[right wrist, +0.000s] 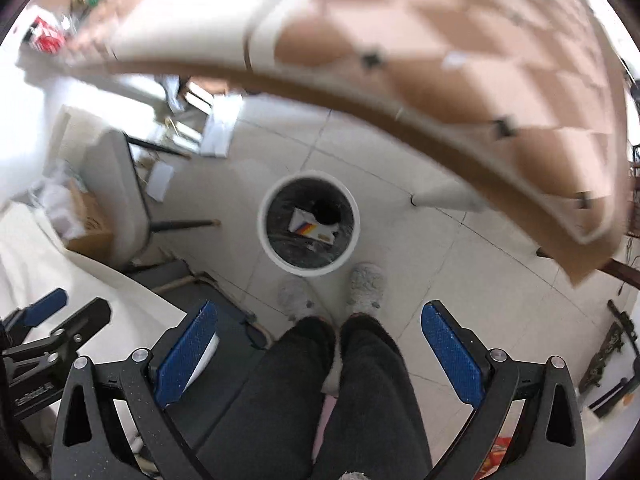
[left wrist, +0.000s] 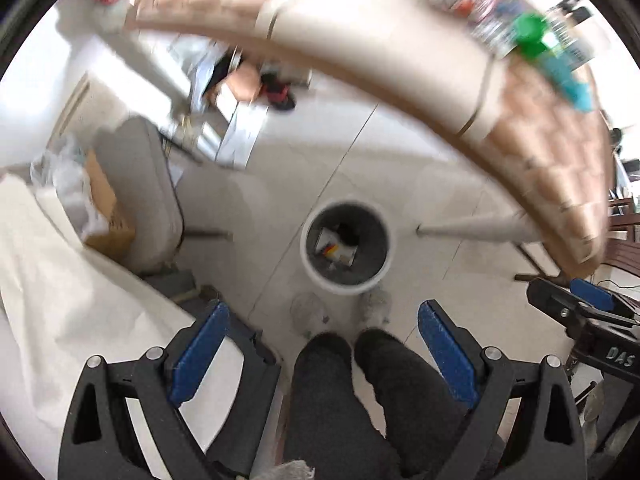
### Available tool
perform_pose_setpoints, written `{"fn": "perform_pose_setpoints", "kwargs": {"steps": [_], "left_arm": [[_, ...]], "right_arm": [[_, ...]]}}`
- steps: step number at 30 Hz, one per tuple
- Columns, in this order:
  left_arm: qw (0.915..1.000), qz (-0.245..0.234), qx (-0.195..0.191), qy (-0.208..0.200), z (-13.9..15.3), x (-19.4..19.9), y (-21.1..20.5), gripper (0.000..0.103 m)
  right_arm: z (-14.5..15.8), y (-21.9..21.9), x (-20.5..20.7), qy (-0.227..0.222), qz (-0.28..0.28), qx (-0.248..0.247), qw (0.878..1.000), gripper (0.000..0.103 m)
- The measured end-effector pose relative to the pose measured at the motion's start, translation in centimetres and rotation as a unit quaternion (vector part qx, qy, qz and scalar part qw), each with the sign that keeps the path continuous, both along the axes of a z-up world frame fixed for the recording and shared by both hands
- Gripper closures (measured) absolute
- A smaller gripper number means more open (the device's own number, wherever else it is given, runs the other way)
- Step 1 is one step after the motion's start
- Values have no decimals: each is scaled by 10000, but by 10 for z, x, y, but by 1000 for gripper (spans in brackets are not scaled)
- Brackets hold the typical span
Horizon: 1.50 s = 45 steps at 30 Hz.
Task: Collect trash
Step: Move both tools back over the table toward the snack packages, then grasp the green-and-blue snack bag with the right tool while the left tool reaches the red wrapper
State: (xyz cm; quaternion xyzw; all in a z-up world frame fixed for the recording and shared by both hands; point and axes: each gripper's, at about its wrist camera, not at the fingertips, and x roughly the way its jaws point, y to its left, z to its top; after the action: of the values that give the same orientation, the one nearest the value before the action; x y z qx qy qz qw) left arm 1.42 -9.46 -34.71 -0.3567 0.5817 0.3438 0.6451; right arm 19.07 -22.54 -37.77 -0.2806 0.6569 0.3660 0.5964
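White and round, the bin [right wrist: 308, 224] stood upright on the pale tiled floor [right wrist: 460, 272], its open mouth facing straight up at both cameras. It sat just in front of the person's grey slippers [right wrist: 366, 282] and dark trousers [right wrist: 360, 400]. Inside lay a small white carton [right wrist: 314, 228] with orange and dark stripes, flat on the dark liner, its long axis running from upper left to lower right in the right wrist view; a dark lump lay beside it.

The left gripper [left wrist: 324, 356] was held above the bin with its blue pads [left wrist: 200, 356] spread wide and nothing between them. The right gripper [right wrist: 320, 356] was likewise wide open and held nothing. A checkered table edge [right wrist: 500, 92] curved past overhead, blurred. A grey chair [right wrist: 120, 200] stood well to the left.
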Motion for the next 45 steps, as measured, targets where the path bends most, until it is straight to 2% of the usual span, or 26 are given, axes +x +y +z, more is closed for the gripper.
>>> {"fn": "perform_pose_setpoints", "kwargs": {"steps": [5, 6, 10, 13, 15, 17, 20, 23, 25, 26, 28, 31, 33, 34, 35, 39, 43, 45], "left_arm": [[9967, -234, 714, -297, 59, 63, 20, 5], [9958, -262, 818, -316, 68, 77, 25, 0], [9899, -406, 1353, -122, 83, 135, 45, 0], [9837, -486, 1710, 258, 82, 182, 64, 0], [9800, -431, 1883, 486, 79, 207, 79, 0], [9767, -371, 1995, 700, 71, 227, 92, 0], [9735, -315, 2031, 1006, 53, 256, 108, 0], [9737, -293, 1922, 1186, 37, 272, 118, 0], [9754, -271, 1795, 1252, 26, 279, 125, 0], [9760, -256, 1749, 1272, 22, 280, 129, 0], [9776, -255, 1646, 1284, 15, 283, 134, 0], [9831, -355, 1368, 1162, 3, 287, 149, 0], [9865, -521, 1168, 1021, -2, 292, 159, 0], [9874, -620, 1093, 964, -5, 296, 164, 0], [9873, -736, 1047, 945, -8, 300, 169, 0], [9829, -1315, 914, 914, -22, 321, 180, 0], [9746, -1933, 547, 986, -46, 343, 183, 0], [9679, -2224, 452, 1084, -58, 354, 179, 0]], "right_arm": [[81, -4, 48, 20, -662, 687, 9954, 0], [92, -3, 60, 13, -746, 772, 9942, 0], [120, 15, 117, -330, -754, 823, 9932, 0], [121, 46, 162, -485, -317, 757, 9954, 0], [108, 81, 191, -619, 323, 439, 9966, 0], [95, 112, 205, -853, 1035, 112, 9909, 0], [66, 158, 212, -1192, 2263, -392, 9660, 0], [32, 196, 213, -1454, 3537, -944, 9192, 0], [13, 214, 214, -1615, 4116, -1212, 8887, 0], [5, 221, 215, -1632, 4313, -1319, 8775, 0], [-10, 233, 218, -1494, 4538, -1455, 8664, 0], [-27, 246, 222, -1196, 4678, -1529, 8622, 0], [-35, 251, 226, -1051, 4572, -1525, 8699, 0], [-36, 253, 229, -916, 4422, -1485, 8798, 1], [-37, 255, 236, -690, 4125, -1433, 8970, 6], [-33, 247, 261, -18, 2862, -1256, 9499, 10], [-22, 217, 285, 246, 1607, -895, 9826, 10], [-17, 202, 296, 345, 1080, -744, 9908, 10]]}}
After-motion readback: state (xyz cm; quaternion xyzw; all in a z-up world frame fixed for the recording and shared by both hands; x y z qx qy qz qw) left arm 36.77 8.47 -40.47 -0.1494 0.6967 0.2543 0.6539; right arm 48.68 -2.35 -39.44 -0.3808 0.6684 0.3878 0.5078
